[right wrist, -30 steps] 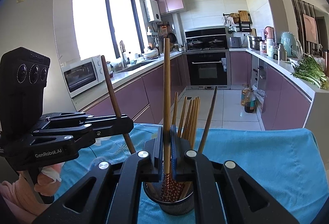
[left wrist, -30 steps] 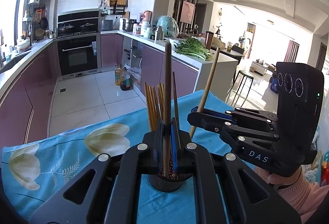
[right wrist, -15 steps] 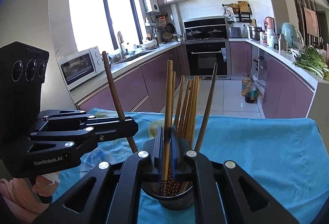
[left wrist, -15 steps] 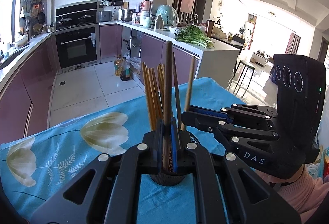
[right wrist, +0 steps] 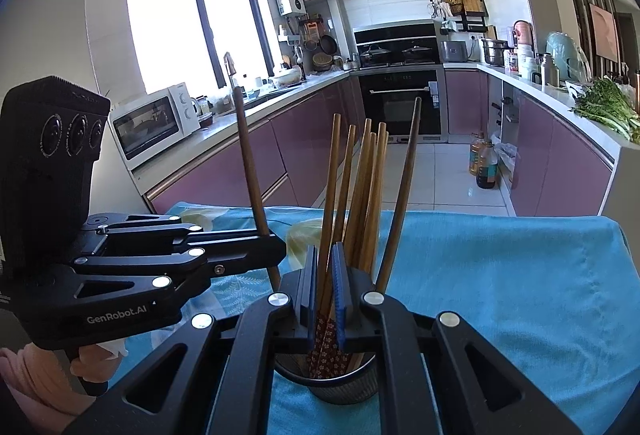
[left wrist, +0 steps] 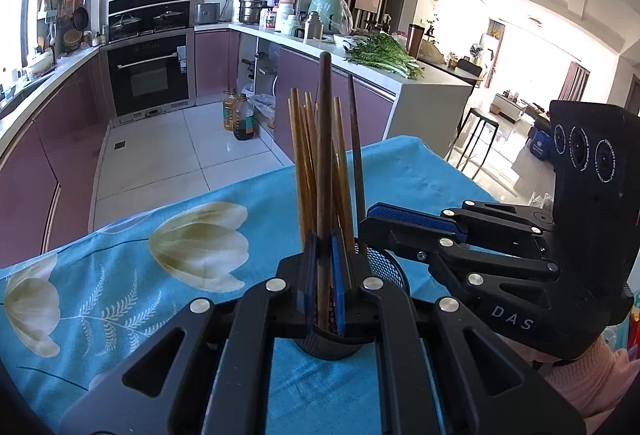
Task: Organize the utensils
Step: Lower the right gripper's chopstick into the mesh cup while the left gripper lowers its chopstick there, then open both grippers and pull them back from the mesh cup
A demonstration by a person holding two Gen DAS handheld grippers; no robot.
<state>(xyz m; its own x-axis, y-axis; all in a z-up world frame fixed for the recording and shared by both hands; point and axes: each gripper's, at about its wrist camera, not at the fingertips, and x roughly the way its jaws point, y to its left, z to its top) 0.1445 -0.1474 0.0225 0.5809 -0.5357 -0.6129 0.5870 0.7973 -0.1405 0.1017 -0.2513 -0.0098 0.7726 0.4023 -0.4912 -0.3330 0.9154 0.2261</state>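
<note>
A black mesh cup (left wrist: 388,267) (right wrist: 340,387) stands on the blue flowered cloth and holds several wooden chopsticks (right wrist: 370,187). My left gripper (left wrist: 323,271) is shut on a dark chopstick (left wrist: 325,139), held upright over the cup; it shows at the left in the right wrist view (right wrist: 250,171). My right gripper (right wrist: 323,287) sits right above the cup with its jaws slightly apart around a light chopstick (right wrist: 330,195) that stands in the cup. The right gripper appears at the right in the left wrist view (left wrist: 372,219).
The blue cloth (left wrist: 168,275) covers the table; its far edge drops to the tiled kitchen floor (left wrist: 160,155). Purple cabinets and an oven (right wrist: 400,103) line the room. A counter with greens (left wrist: 384,55) stands beyond the table.
My right gripper has lowered its light chopstick into the cup and its jaws have eased apart. My left gripper with the dark chopstick has come closer over the cup.
</note>
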